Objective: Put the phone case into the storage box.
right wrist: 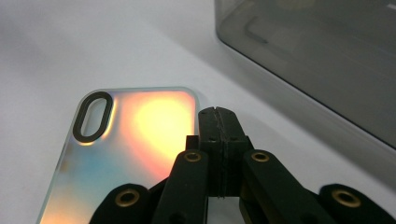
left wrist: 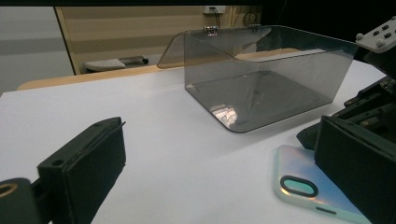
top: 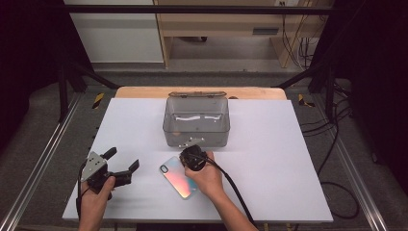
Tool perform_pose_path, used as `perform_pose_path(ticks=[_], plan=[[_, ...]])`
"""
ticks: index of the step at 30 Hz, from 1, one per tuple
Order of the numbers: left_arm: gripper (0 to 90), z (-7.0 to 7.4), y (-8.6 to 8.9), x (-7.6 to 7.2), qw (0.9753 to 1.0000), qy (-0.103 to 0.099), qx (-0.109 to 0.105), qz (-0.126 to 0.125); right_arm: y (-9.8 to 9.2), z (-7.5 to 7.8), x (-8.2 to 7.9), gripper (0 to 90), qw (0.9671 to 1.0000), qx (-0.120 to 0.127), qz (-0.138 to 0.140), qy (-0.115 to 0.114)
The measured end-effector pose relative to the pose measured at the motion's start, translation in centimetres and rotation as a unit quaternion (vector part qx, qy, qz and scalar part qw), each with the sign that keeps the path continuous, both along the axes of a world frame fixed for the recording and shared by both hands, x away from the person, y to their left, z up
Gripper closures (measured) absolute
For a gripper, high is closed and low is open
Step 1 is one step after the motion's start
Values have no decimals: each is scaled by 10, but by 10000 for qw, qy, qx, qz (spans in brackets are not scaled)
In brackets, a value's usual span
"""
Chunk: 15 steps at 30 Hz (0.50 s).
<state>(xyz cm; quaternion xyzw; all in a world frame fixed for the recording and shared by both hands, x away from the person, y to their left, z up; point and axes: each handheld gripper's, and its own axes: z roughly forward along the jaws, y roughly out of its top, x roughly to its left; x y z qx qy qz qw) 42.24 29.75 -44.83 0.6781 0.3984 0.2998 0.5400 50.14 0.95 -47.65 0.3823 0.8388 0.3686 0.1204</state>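
Phone case (top: 179,177), iridescent and lying flat with its camera cutout up, sits on the white bench (top: 269,159) just in front of the smoky clear box (top: 196,122), close to it but apart. The box is the biggest piece out here, standing at the middle of the bench, lid tipped back behind it, and it looks empty from the left gripper view.

Next, the right hand-held gripper (top: 191,157) hangs over the case's far edge, on the side towards the box. In the right gripper view its jaws are pressed together with no gap between the pads, the tips poised above the case's edge. Whether they pinch that edge or merely hover over it, I can't tell from here. The right hand (top: 208,175) comes in low from the bottom, wrist bent, cable trailing back.

Over on the near left, the left hand-held gripper (top: 122,161) rests well clear, jaws spread wide and holding nothing, aimed across the bench towards the case.

Now the danger, as I read it: that case is thin, slick and flat on a smooth surface. Closed jaws coming down on it may just skate it away, or nudge it against the box wall. A shallow pinch on the rim could let it flop and slip out on the lift.
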Motion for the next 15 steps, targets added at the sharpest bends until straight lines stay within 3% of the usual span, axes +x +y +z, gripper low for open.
perform_pose_path(ticks=[5,15], plan=[[21,0,0,0,10000,0,14,-6,6,0,-5,900,9998,-72,178,-1],[21,0,-1,0,10000,1,20,-8,10,0,-9,900,9996,-103,264,24]])
